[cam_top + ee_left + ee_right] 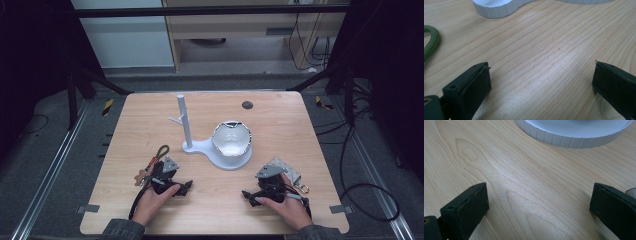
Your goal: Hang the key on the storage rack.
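A white stand (186, 125) with an upright post and short side pegs rises from a ribbed white base (220, 159) at the table's middle. A white bowl (231, 139) rests on that base. My left gripper (184, 187) lies on the wood near the front left, held by a hand, jaws open over bare wood (541, 72). A green cord loop (162, 150) lies just behind it and shows again as a green cord (431, 40). My right gripper (247, 194) lies at the front right, also open on bare wood (539, 195), with the ribbed base (574, 135) ahead.
A patterned pouch (284, 167) with a metal clip (303, 189) lies behind the right hand. Small key-ring pieces (142, 176) sit beside the left gripper. A dark round disc (246, 105) is set in the table's far side. Cables trail on the floor at right.
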Demonstrator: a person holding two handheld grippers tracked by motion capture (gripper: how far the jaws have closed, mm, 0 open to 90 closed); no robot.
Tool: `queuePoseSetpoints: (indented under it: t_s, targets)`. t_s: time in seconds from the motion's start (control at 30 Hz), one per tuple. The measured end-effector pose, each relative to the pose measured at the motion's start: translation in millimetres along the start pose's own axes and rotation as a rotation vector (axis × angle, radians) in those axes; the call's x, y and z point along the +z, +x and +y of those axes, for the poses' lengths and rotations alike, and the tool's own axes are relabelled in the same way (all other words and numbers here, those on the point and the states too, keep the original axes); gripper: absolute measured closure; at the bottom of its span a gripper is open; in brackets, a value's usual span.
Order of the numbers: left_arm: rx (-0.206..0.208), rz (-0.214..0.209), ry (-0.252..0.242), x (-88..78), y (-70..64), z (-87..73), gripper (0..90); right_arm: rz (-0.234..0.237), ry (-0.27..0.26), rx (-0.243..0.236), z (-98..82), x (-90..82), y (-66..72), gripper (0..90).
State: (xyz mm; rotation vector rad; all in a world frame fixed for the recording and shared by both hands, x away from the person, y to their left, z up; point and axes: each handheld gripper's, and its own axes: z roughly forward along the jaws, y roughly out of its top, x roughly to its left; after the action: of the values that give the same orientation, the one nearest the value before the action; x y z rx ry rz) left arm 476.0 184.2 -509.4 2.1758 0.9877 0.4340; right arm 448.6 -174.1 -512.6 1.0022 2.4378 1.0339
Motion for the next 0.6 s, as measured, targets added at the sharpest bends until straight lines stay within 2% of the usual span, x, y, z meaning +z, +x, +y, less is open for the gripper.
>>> queuePoseSetpoints:
  t_s: [0.43, 0.6]
  targets:
    - [0.005, -0.015, 0.019, -6.7, 2.6, 2.4, 3.9, 0.000, 0.000, 0.001, 0.0, 0.0, 0.0, 2.0]
    - [0.016, 0.013, 0.029, -17.7, 8.9, 12.4, 4.6, 0.000, 0.000, 0.001, 0.0, 0.0, 0.0, 2.0]
